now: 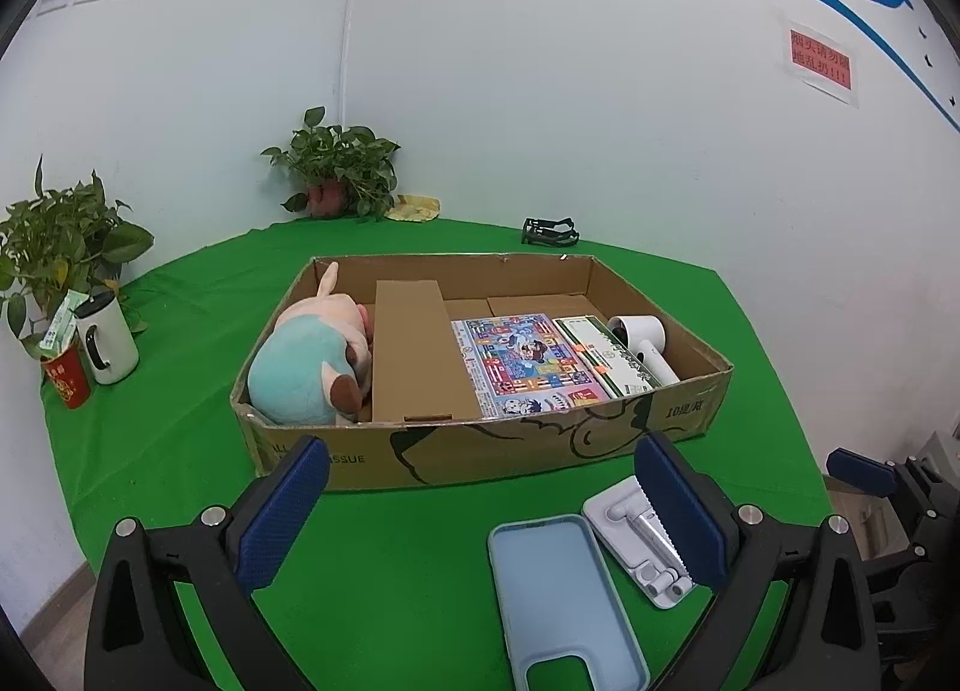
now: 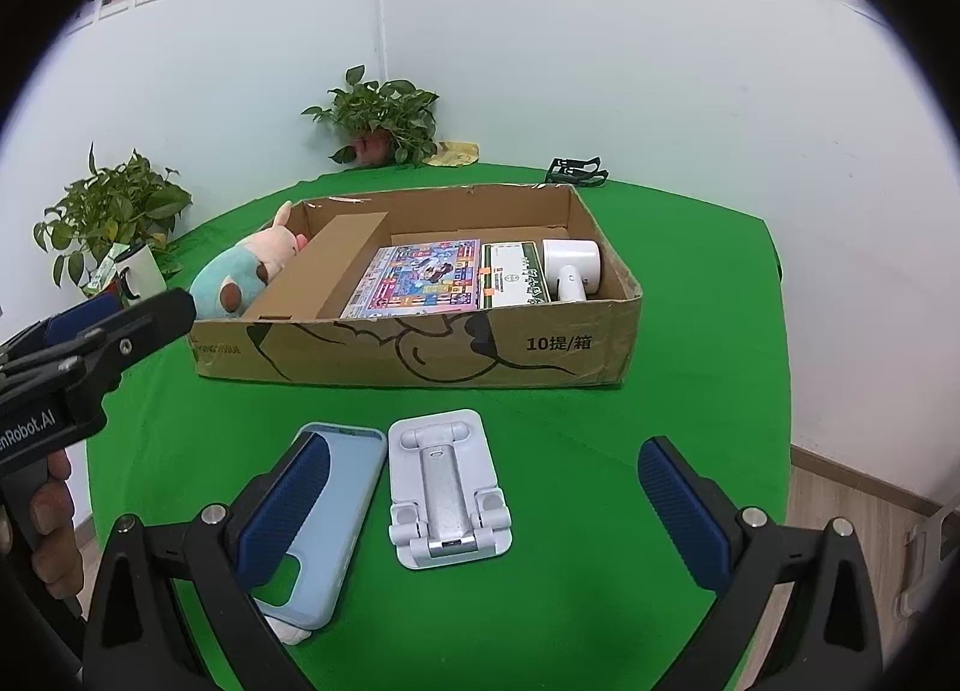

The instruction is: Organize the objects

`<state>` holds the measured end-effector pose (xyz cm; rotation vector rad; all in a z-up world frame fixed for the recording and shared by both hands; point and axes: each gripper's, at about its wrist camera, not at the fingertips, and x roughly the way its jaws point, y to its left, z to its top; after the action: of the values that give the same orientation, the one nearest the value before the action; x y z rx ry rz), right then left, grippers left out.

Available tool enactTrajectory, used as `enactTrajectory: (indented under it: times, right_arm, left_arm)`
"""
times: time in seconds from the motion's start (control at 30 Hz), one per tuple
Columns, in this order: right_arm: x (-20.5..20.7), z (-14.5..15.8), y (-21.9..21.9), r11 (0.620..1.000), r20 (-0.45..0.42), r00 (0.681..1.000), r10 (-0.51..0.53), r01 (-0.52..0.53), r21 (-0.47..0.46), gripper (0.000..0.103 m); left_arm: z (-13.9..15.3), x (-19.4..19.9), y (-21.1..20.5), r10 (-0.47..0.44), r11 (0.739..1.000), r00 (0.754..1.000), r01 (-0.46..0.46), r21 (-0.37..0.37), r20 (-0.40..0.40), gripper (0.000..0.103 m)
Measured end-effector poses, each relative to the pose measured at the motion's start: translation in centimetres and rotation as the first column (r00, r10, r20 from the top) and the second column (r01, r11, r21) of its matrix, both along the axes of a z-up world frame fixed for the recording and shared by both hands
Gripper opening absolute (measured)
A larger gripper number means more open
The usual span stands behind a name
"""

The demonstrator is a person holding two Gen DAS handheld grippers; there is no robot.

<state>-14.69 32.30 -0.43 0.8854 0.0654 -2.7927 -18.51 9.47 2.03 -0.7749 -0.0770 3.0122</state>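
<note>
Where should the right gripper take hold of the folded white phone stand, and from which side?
Probably from above, closing across the two long edges of the white phone stand. It lies flat and folded, so only its thin sides offer grip. The right gripper is open over it; the phone case sits close on its left.

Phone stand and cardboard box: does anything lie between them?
No. In the right wrist view, only bare green tablecloth separates the phone stand from the cardboard box. The phone case lies beside the stand.
</note>
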Motion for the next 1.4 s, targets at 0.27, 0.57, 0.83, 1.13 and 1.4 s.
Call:
enactTrajectory:
  times: [0.27, 0.57, 0.83, 1.13, 1.4]
  right_arm:
    - [0.5, -1.6, -1.2, 0.997, 0.091, 0.993, 0.070, -0.071, 0.008, 0.102]
    - [1.3, -4.8, -4.0, 0.974, 0.261, 0.939, 0.225, -0.209, -0.088, 0.097]
    - [0.0, -6.7, -4.2, 0.984, 0.338, 0.924, 0.177, -0.166, -0.063, 0.056]
    - [0.2, -7.0, -5.7, 0.978, 0.345, 0.917, 0.201, -0.207, -0.019, 0.018]
    - [0.5, -7.1, -5.8, 0.978, 0.350, 0.914, 0.207, -0.206, -0.039, 0.013]
  left_arm:
    - [-3.1, -1.1, -1.0, -0.039, 0.998, 0.993, 0.033, 0.058, 0.110, 0.100]
    - [-8.0, -2.2, -2.1, -0.120, 0.987, 0.946, 0.082, 0.139, 0.300, 0.087]
    - [-11.4, -3.1, -1.5, -0.181, 0.975, 0.886, 0.105, 0.195, 0.427, 0.055]
    - [-12.2, -3.3, -0.8, -0.184, 0.977, 0.867, 0.111, 0.181, 0.462, 0.023]
    - [-12.2, -3.0, 0.5, -0.178, 0.982, 0.865, 0.129, 0.135, 0.470, 0.008]
